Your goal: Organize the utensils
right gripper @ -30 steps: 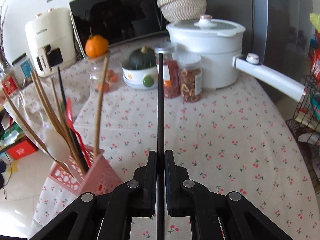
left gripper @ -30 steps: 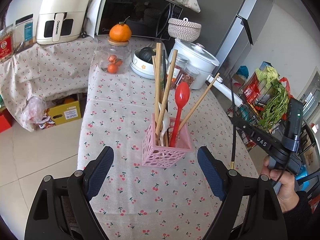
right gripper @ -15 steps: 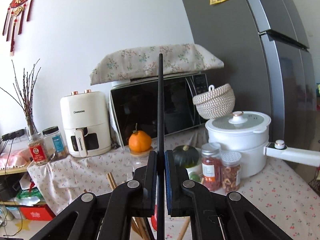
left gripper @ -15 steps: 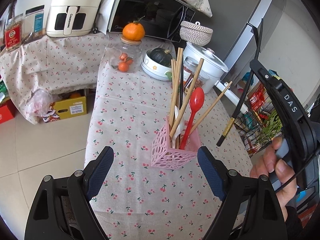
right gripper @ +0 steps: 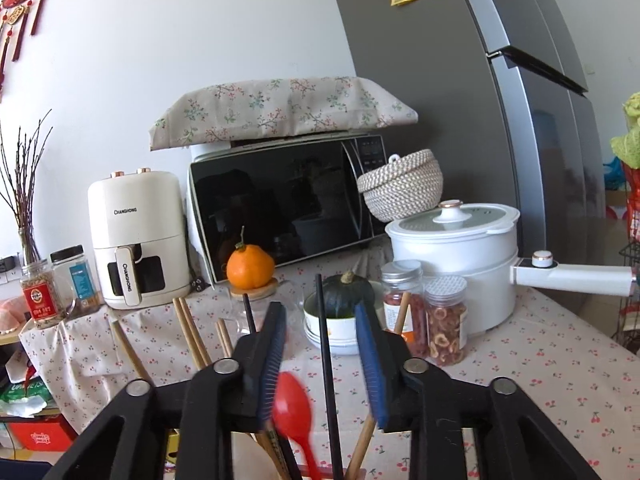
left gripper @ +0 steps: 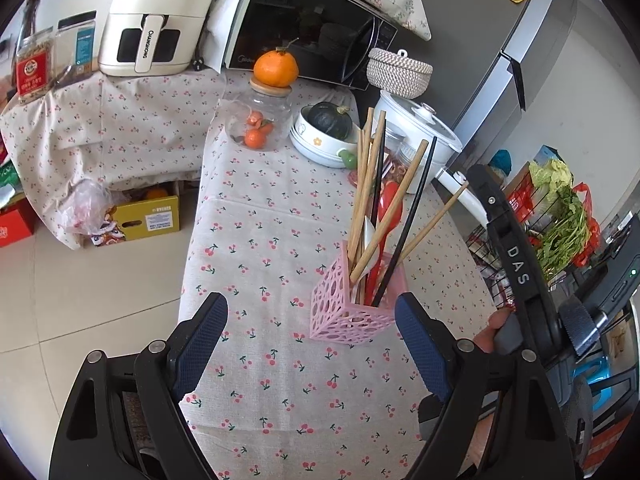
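Observation:
A pink perforated holder [left gripper: 340,312] stands on the cherry-print tablecloth [left gripper: 280,380]. It holds several wooden chopsticks [left gripper: 366,184], a red spoon [left gripper: 390,208], a white spoon [left gripper: 368,236] and two black chopsticks. One of these, the black chopstick [left gripper: 412,216], leans to the right in the holder. My left gripper [left gripper: 311,300] is open just in front of the holder and touches nothing. My right gripper [right gripper: 320,312] hovers over the holder with its jaws opening. The black chopstick [right gripper: 322,320] stands free between its pads, and the red spoon [right gripper: 292,404] lies below them.
Behind the holder are a white pot [right gripper: 456,240] with a long handle, two spice jars [right gripper: 444,320], a bowl with a green squash [left gripper: 324,128] and a glass jar topped by an orange [left gripper: 276,68]. A microwave, an air fryer and a fridge line the back. A wire basket of greens [left gripper: 560,220] stands at the right.
The right gripper tipped up from the table, carrying the black chopstick over the holder, then parted its jaws. The chopstick now stands in the holder. The left gripper stayed open.

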### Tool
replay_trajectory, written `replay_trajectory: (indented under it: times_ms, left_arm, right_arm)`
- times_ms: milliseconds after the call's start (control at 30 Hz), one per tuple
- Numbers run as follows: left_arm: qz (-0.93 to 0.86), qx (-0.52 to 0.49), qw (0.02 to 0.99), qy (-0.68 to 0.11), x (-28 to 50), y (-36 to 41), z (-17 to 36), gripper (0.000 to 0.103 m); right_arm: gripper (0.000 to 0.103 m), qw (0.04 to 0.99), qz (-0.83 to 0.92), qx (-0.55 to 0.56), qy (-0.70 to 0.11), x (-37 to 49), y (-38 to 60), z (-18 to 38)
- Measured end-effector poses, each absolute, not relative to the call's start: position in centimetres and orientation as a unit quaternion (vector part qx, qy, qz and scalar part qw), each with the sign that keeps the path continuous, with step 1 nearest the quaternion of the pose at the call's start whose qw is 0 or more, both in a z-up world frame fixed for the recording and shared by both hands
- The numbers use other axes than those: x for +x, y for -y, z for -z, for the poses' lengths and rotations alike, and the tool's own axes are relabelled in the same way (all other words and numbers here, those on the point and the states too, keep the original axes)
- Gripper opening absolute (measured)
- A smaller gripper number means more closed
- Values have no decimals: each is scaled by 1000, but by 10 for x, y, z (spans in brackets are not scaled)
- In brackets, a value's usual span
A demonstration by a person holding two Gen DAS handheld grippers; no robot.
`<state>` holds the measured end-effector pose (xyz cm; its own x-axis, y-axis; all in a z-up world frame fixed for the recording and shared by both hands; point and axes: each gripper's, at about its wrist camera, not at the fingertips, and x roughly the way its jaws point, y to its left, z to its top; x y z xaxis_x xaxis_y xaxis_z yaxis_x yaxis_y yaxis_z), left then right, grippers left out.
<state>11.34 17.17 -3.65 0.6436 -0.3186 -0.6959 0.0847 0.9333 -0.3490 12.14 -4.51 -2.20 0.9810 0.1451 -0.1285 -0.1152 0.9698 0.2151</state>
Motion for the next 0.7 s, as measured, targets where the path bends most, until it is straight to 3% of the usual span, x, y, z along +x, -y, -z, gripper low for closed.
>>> replay_trajectory:
  times_ms: [133,233,400,700]
  left_arm:
    - [108,-135,897,-408,112,-166,36,88]
    - [107,-124,901,-401,106,-158,31,88]
    - [89,-93,913,-388,92,-140,16,99]
    - [81,-37,928,-362,60,-104,-3,100]
  right_arm:
    - [58,991,-56,96,-76,109,61,4]
    - [79,991,-52,97,-82,95,73,-9]
    - [102,989,-46,84,-109,75,88,-27]
    - [103,980,22,28,-198,46,111,-29]
